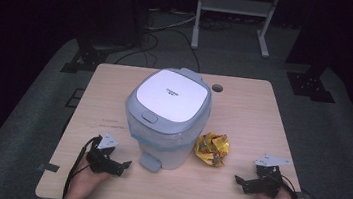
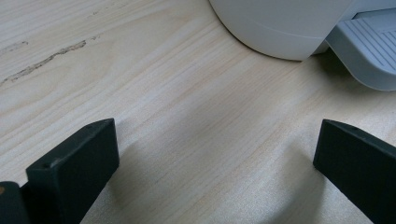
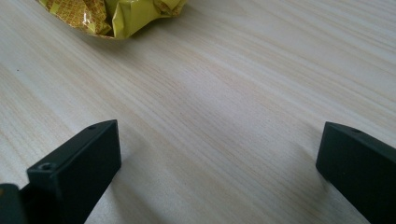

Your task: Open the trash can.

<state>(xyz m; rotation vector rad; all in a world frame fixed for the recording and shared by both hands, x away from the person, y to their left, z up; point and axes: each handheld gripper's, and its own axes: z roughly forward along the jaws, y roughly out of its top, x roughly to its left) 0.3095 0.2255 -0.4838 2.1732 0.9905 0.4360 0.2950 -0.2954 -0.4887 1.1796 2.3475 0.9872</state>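
Wrapper [image 1: 212, 149]: crumpled yellow foil beside the bin [image 1: 167, 116]; judged light, soft, crackly; best pinched across a raised fold.
Right gripper [image 1: 243, 182]: jaws wide apart, nothing held.
Left gripper [image 1: 122, 166]: jaws wide apart, nothing held.

The table [image 1: 244, 107] is being lit brightly from above while the surroundings are being left almost black. Glare is being thrown off the bin lid [image 1: 170, 95]. In both gripper views soft shadows are being cast on the wood, and the near jaws are being rendered slightly soft.
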